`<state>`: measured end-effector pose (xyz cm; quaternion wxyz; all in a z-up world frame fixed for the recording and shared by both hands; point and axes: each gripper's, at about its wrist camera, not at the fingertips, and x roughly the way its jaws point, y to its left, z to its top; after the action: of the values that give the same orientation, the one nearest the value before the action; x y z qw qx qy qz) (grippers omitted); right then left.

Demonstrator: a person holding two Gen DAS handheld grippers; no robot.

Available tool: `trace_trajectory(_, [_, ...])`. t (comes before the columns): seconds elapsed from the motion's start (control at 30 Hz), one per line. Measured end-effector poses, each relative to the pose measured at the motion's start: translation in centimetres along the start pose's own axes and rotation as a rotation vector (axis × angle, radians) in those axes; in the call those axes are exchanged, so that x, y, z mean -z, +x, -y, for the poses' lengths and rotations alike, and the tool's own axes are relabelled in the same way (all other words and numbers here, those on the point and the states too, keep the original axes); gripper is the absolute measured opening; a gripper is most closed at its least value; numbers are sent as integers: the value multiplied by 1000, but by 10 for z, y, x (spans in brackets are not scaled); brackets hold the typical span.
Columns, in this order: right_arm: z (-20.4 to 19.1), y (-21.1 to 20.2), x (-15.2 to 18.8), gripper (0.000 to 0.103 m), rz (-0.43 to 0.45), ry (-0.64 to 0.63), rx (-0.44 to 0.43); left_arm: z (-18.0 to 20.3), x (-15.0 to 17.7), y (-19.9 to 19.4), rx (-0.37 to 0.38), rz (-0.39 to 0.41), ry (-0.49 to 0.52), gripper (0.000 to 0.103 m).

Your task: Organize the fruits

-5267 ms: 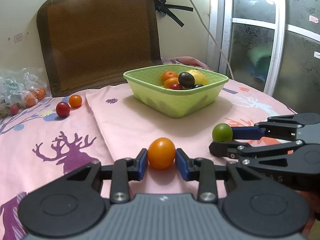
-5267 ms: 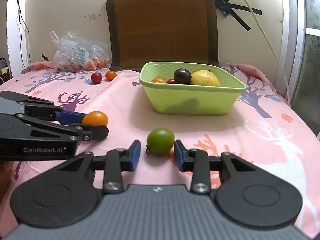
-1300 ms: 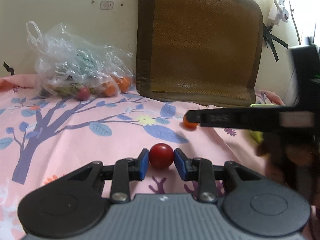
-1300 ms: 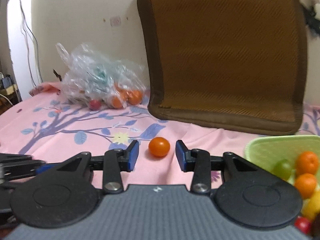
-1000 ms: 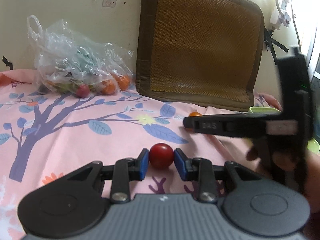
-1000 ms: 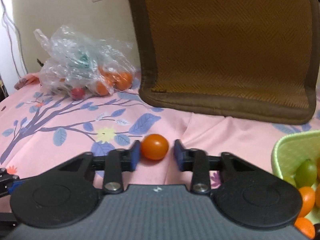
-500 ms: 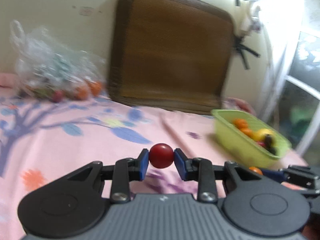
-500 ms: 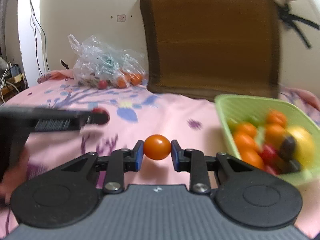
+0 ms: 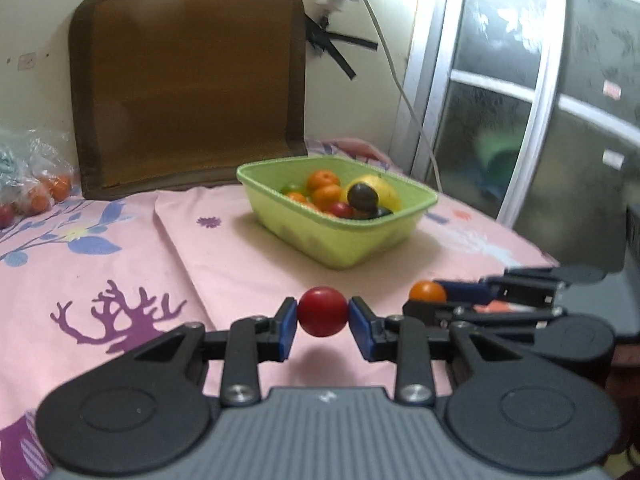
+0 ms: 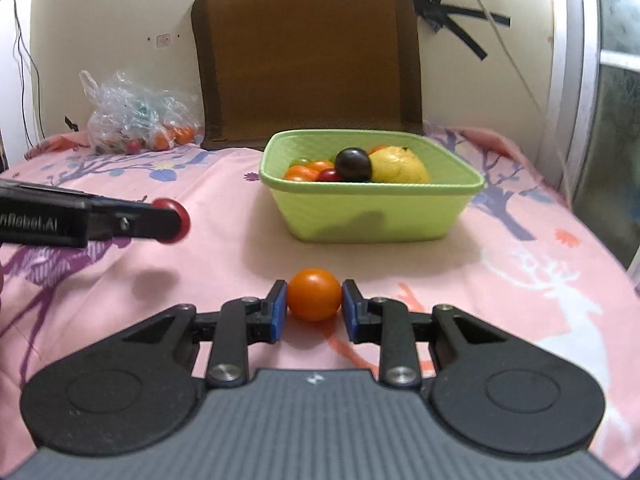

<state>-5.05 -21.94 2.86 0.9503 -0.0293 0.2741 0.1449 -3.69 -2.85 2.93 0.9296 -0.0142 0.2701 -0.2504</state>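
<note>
Through the left wrist camera we see our left gripper (image 9: 322, 322) closed on a red tomato (image 9: 322, 317), the blue fingers (image 9: 287, 329) pressing it from both sides and holding it clear of the pink tabletop (image 9: 224, 256), where its shadow falls just beneath. The green basket (image 9: 344, 242) sits ahead and a little to the right, already carrying oranges, a dark plum and a yellow fruit. Our right gripper (image 9: 430, 300) shows at the right edge, closed on an orange tomato (image 9: 427, 292).

Through the right wrist camera, the right gripper (image 10: 314, 306) pinches the orange tomato (image 10: 314, 294) between its pads, low over the cloth and short of the basket (image 10: 372, 216). The left gripper (image 10: 170, 220) reaches in from the left with the red tomato (image 10: 173, 216) at its tip.

We judge the risks to be these: both tools are heading for the same basket and could knock together over it; a smooth round tomato could squirt out of the narrow pads; and released too high, either could bounce off the heaped fruit and roll away.
</note>
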Motion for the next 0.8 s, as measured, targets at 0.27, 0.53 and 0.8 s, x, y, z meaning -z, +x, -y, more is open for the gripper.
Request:
trace_trajectory(0.27, [12,-7,7,33,-10,36,-26,11,5,10,-64,-25,50,31])
trace_trajectory(0.53, [14,-7,8,33,-15,51,-42,18,3,20,-82,-35,78,32])
trace_trajectory(0.8, [13,-9,10,34,-16,36,-33,14,1,25,-73,-46,50,30])
